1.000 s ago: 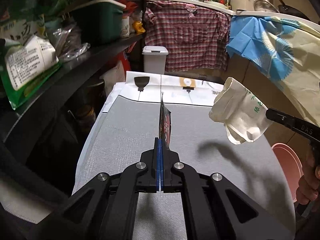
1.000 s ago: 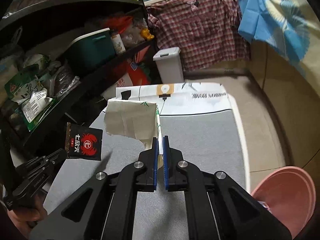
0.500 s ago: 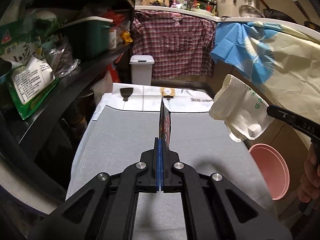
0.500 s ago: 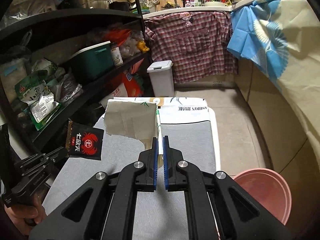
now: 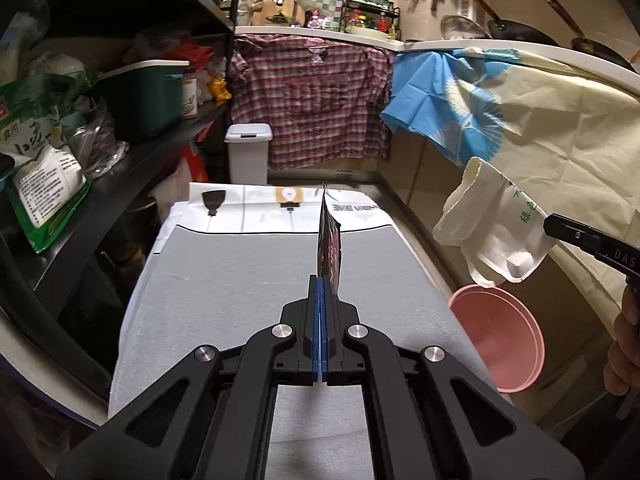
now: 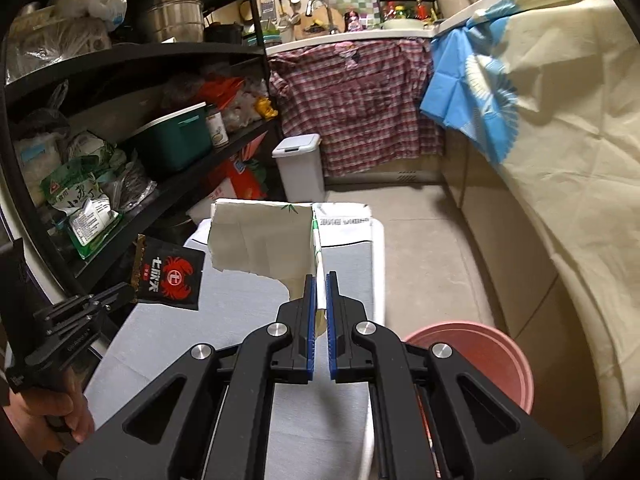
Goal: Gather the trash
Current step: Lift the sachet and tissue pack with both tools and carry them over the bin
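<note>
My left gripper (image 5: 321,280) is shut on a black snack packet with a red crab print (image 5: 329,246), seen edge-on above the grey table (image 5: 224,280). The packet's face shows in the right wrist view (image 6: 168,276). My right gripper (image 6: 319,278) is shut on a crumpled white paper cup (image 6: 260,242), held above the table's right side. The cup also shows in the left wrist view (image 5: 492,224), over a pink bin (image 5: 500,340). The pink bin stands on the floor to the right of the table (image 6: 480,360).
Black shelves (image 5: 80,152) full of bags and a green box line the left side. A white lidded bin (image 5: 248,152) stands beyond the table. Cloths hang over the counter on the right (image 5: 520,128). A printed paper sheet (image 5: 280,204) lies at the table's far end.
Both grippers have risen and drawn back while holding their items. The cup has moved right, over the pink bin; more of the floor and bin shows.
</note>
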Demonstrator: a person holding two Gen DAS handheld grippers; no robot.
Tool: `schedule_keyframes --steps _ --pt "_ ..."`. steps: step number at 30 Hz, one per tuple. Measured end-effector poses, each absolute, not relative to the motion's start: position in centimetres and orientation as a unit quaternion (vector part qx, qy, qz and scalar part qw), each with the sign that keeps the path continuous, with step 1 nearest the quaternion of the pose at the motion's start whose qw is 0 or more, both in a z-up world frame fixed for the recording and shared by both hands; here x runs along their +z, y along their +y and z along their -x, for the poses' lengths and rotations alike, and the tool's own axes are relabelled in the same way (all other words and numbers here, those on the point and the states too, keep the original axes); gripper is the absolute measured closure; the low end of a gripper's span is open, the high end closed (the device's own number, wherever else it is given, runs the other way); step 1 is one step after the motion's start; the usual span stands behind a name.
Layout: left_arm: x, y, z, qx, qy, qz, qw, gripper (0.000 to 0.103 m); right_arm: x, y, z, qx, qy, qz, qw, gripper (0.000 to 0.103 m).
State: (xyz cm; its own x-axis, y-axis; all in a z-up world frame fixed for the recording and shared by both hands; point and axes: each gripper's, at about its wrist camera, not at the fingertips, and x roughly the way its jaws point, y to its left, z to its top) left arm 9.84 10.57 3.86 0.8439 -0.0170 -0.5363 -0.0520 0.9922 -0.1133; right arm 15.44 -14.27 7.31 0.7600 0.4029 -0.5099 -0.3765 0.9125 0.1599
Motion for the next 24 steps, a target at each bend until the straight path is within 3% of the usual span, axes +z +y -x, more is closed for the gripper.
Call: schedule_keyframes --steps 24 --pt "2.8 1.7 -12.3 -0.077 0.298 0.037 0.951 0.103 3.3 -24.4 -16.7 0.084 0.298 -0.063 0.949 0.098"
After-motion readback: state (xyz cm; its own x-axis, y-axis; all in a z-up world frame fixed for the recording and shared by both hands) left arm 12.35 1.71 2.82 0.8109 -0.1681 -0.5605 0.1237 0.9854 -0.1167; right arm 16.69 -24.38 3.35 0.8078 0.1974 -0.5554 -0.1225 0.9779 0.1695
